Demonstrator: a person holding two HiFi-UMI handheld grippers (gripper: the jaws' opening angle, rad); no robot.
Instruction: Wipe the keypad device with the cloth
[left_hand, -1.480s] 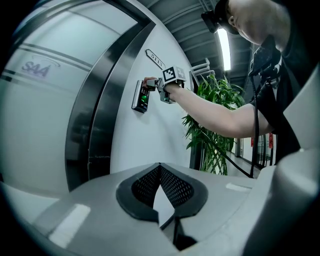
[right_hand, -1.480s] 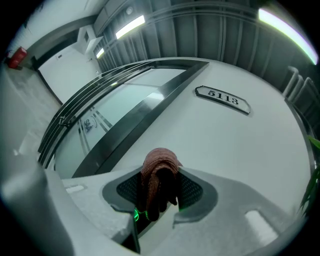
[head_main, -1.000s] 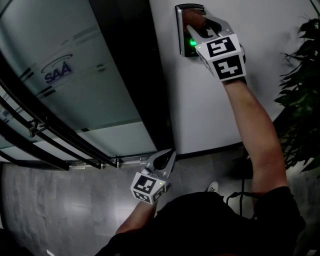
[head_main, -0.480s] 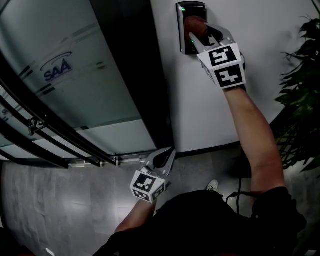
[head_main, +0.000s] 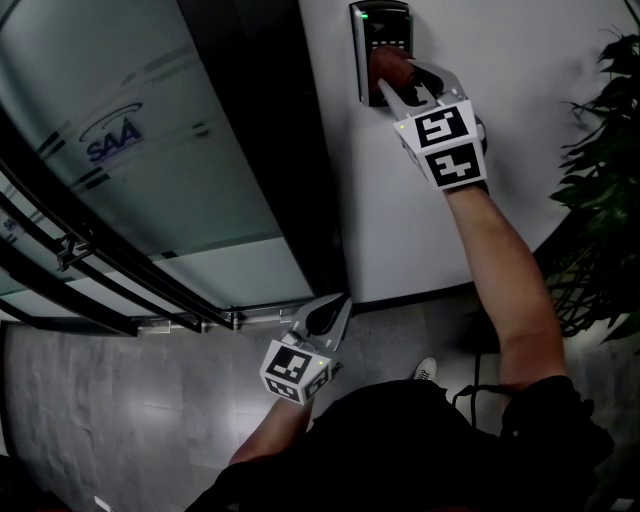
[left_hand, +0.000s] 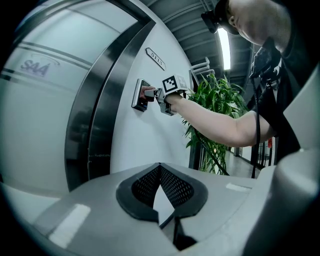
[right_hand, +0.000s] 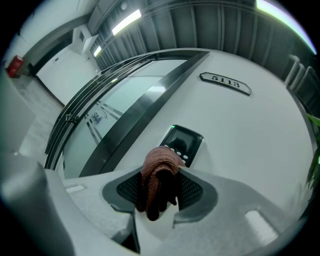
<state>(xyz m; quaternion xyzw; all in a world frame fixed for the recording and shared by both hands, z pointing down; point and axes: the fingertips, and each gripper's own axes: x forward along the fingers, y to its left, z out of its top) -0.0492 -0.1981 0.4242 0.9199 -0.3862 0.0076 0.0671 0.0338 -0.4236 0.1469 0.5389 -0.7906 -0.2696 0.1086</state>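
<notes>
Clamping of the cloth (right_hand: 152, 162) between the jaws of the right tool (right_hand: 161, 174) is recorded: the jaws are closed on it. The cloth is seen as a reddish-brown, ribbed fabric folded into a thick wad, its rounded fold projecting past the jaw tips and its darker ends hanging back between the mesh pads. The wad is pressed against the lower part of the face of the keypad device (head_main: 384, 38), which is fixed upright on a white wall (head_main: 520, 60) just beside a dark door frame (head_main: 260, 120). The device is noted as a narrow rectangular unit with a pale surround and a dark glossy front; a small green light is lit at its upper left corner, and pale round keys are visible at the edge of the cloth in the right gripper view. The left tool (head_main: 338, 308) is held low, well apart from the device, over a grey floor (head_main: 120, 420); its jaws are closed on each other with nothing between them. A frosted glass panel (head_main: 130, 200) is seen left of the frame, a number plate (right_hand: 225, 83) higher up on the wall, and a leafy plant (head_main: 600, 220) at the right.
</notes>
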